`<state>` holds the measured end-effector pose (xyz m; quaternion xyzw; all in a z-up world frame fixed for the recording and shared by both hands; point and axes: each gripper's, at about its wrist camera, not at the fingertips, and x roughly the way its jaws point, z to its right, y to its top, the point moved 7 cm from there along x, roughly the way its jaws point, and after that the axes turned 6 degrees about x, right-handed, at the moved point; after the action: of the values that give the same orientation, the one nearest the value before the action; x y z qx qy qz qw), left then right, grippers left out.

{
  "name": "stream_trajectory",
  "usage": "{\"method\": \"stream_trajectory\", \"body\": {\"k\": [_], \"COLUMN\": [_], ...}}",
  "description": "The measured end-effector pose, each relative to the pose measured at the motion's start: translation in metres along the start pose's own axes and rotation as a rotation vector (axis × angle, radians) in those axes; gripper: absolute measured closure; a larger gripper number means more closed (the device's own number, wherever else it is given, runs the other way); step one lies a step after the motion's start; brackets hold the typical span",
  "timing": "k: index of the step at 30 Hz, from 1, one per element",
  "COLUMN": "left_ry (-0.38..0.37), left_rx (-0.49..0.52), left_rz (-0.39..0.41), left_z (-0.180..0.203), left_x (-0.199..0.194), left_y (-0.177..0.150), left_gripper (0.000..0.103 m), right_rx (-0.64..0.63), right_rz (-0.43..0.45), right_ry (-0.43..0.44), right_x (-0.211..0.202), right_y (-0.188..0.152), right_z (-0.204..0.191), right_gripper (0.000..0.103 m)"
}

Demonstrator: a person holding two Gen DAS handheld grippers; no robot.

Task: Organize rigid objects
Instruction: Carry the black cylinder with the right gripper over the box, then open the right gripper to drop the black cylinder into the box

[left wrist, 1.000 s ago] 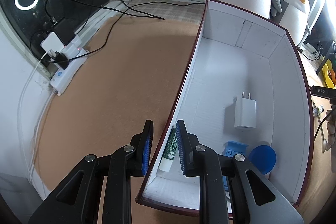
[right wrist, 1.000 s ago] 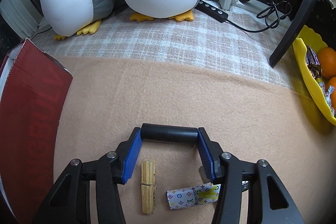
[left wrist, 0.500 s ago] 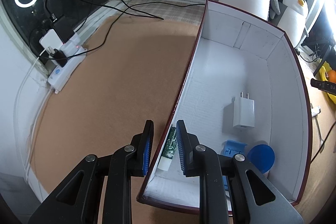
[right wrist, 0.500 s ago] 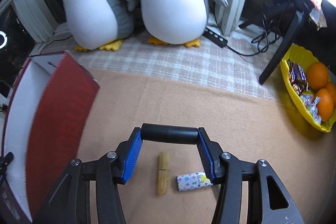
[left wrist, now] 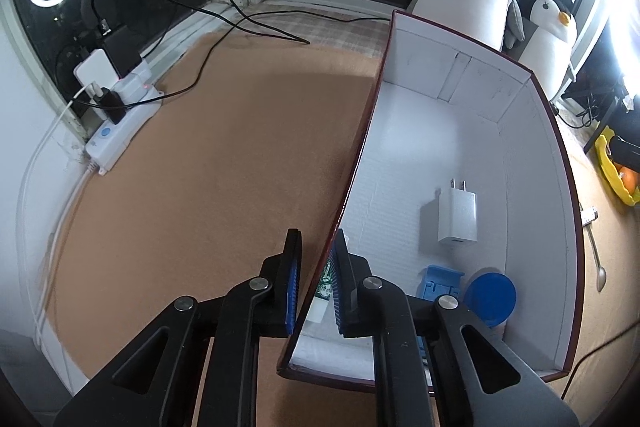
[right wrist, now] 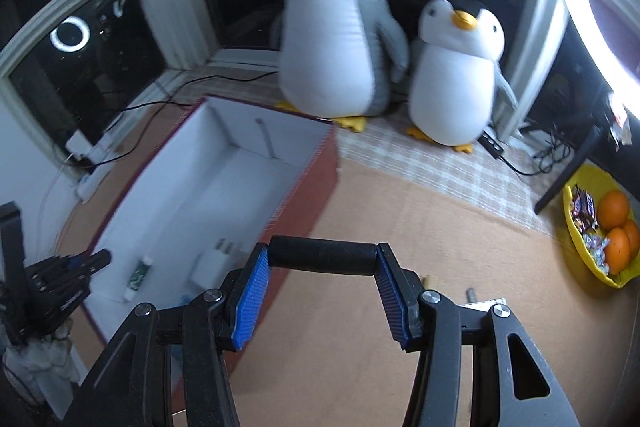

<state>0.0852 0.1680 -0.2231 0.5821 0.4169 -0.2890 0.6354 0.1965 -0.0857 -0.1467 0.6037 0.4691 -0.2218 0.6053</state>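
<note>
My left gripper [left wrist: 316, 283] is shut on the near left wall of the red box with a white inside [left wrist: 532, 163]. In the box lie a white charger [left wrist: 457, 217], a blue holder [left wrist: 440, 279], a blue round lid [left wrist: 490, 293] and a green-and-white tube [left wrist: 323, 287]. My right gripper [right wrist: 322, 295] is shut on a black cylinder [right wrist: 322, 259] and holds it high above the mat, just right of the box [right wrist: 224, 163]. The left gripper [right wrist: 72, 271] shows at the box's left wall in the right wrist view.
Two plush penguins [right wrist: 332, 39] stand behind the box. A yellow bowl of oranges and sweets [right wrist: 600, 227] sits at the right. A power strip with cables [left wrist: 120, 123] lies at the left edge. A spoon [left wrist: 598, 259] lies on the mat right of the box.
My right gripper has risen with the black cylinder and swung left toward the box; the clothespin and the patterned packet have dropped out of sight. My left gripper stays on the box wall.
</note>
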Motion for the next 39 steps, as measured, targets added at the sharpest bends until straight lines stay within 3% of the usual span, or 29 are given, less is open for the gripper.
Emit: {"method": "stream_trajectory", "body": {"k": [9, 16, 39], "left_ry": [-0.031, -0.048, -0.062], "left_rx": [0.004, 0.009, 0.012], "left_rz": [0.012, 0.016, 0.019], "left_z": [-0.002, -0.003, -0.002], "left_x": [0.001, 0.003, 0.005], "left_y": [-0.002, -0.003, -0.003], "left_gripper": [0.091, 0.091, 0.091], "right_rx": [-0.12, -0.171, -0.19], "right_rz": [-0.041, -0.083, -0.139], "right_ry": [0.065, 0.068, 0.041], "right_x": [-0.002, 0.013, 0.042], "right_y": [-0.032, -0.054, -0.075], "right_z": [-0.08, -0.112, -0.13], "right_gripper": [0.055, 0.055, 0.055]}}
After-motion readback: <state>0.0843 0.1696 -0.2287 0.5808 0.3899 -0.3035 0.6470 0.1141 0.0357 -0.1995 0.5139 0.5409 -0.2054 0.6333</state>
